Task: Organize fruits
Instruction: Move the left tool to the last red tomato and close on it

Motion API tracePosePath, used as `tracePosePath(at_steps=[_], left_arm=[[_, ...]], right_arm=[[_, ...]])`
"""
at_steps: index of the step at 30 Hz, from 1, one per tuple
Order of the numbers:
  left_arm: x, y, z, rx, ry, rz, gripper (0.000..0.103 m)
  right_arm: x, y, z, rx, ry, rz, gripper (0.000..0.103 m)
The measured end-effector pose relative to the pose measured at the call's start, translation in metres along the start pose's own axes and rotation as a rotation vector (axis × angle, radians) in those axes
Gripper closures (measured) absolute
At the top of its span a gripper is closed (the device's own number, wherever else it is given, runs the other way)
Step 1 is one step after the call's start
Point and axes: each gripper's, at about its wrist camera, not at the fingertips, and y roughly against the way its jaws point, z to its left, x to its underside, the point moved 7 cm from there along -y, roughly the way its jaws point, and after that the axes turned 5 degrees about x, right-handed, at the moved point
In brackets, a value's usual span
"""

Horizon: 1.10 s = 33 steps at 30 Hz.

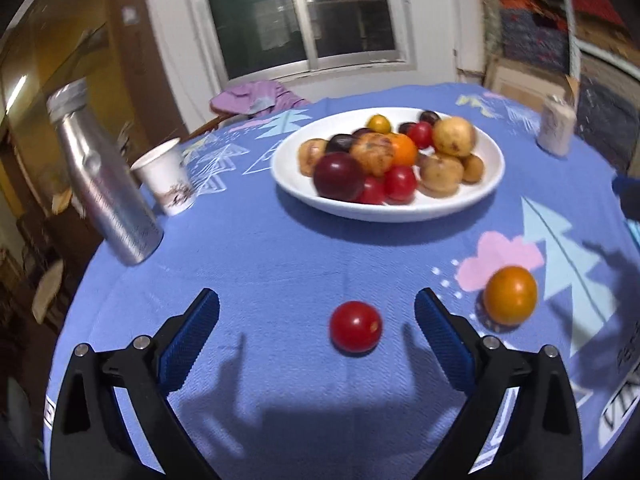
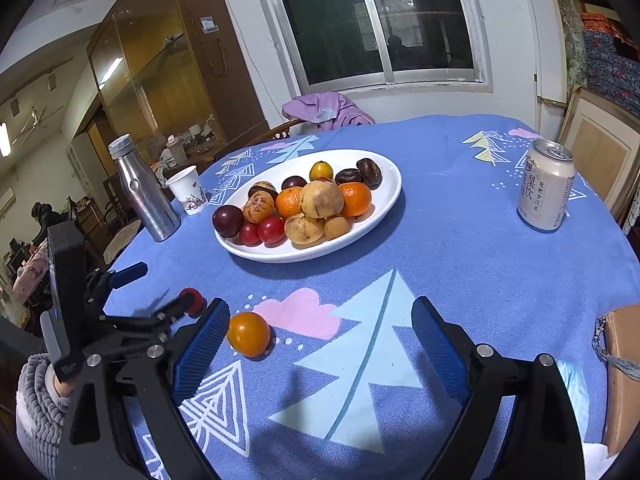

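A small red tomato point(image 1: 355, 326) lies on the blue tablecloth between the fingers of my left gripper point(image 1: 316, 308), which is open and not touching it. An orange tomato point(image 1: 510, 295) sits to the right, outside the right finger. In the right wrist view that orange tomato point(image 2: 248, 334) rests just inside the left finger of my open right gripper point(image 2: 320, 316). The left gripper point(image 2: 164, 286) shows at the left there, with the red tomato point(image 2: 194, 300) half hidden behind its finger. A white plate point(image 1: 384, 212) point(image 2: 312, 254) piled with several fruits stands farther back.
A silver bottle point(image 1: 104, 184) point(image 2: 144, 196) and a paper cup point(image 1: 164, 178) point(image 2: 188, 190) stand at the table's left edge. A drink can point(image 2: 546, 186) is at the far right, a brown bag point(image 2: 620, 376) at the near right. A grey sleeve point(image 2: 36, 400) shows low left.
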Motion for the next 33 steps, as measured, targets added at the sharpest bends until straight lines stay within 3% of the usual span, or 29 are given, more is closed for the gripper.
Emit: tracePosePath(at_steps=[4, 7, 10, 17, 33], left_arm=[[0.0, -0.001, -0.005, 0.041, -0.006, 0.011, 0.008], [0.004, -0.011, 0.0, 0.116, 0.057, 0.066, 0.039], [0.011, -0.014, -0.003, 0.175, 0.091, 0.101, 0.053], [0.021, -0.001, -0.026, 0.208, 0.017, 0.089, 0.052], [0.036, 0.007, -0.007, 0.212, 0.095, 0.11, 0.053]], right_arm=[[0.001, -0.001, 0.001, 0.0, 0.006, 0.002, 0.01], [0.001, -0.002, 0.002, 0.0, 0.007, 0.008, 0.01], [0.002, -0.002, 0.003, -0.002, 0.014, 0.009, 0.01], [0.006, -0.005, 0.008, -0.002, 0.033, 0.021, 0.01], [0.018, -0.018, 0.024, -0.003, 0.107, 0.05, 0.01]])
